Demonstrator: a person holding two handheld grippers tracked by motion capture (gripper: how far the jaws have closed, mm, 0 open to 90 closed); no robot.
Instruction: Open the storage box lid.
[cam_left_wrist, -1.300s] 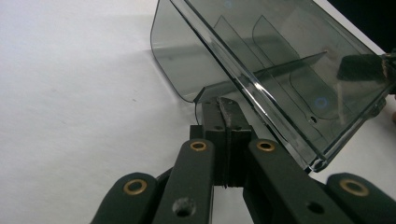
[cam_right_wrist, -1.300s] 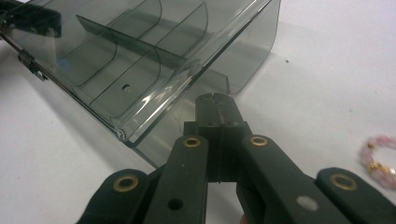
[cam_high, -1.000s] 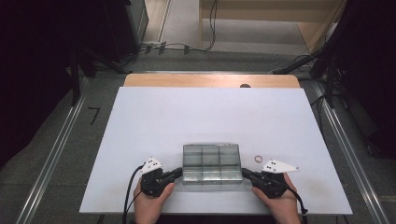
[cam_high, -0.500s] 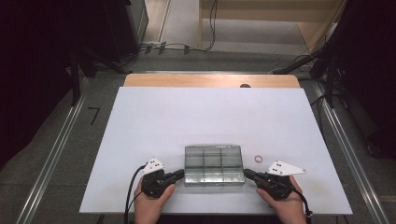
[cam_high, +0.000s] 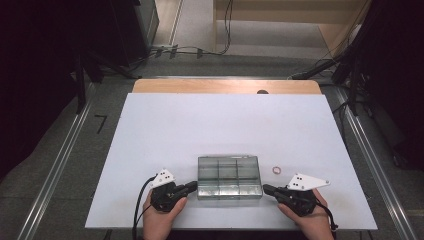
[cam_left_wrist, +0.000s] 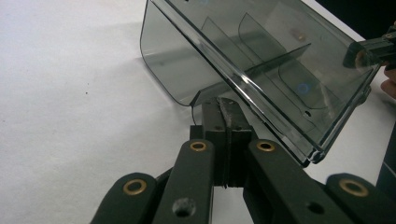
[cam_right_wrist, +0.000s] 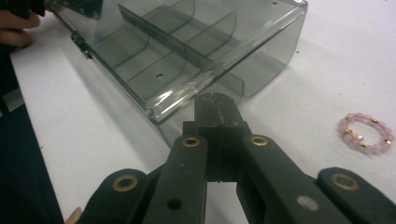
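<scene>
Item: clear smoky plastic compartment box (cam_high: 229, 176), six cells in two rows, divided by thin partitions. Location: near edge of the white counter (cam_high: 225, 125), between the two claws.

Left claw (cam_high: 190, 187): jaws pressed together, tips meeting the box's lower left corner; in the left gripper view the tips (cam_left_wrist: 227, 108) sit against the box wall (cam_left_wrist: 177, 70), apparently under its rim. Whether they pinch anything cannot be told.

Right claw (cam_high: 267, 189): jaws likewise closed, tips just at the box's lower right corner (cam_right_wrist: 215, 100).

Pink bead bracelet (cam_high: 276, 170): a small ring with gold spacers, lying on the counter just beyond the right claw, beside the box's right wall, apart from it (cam_right_wrist: 367, 133).
</scene>
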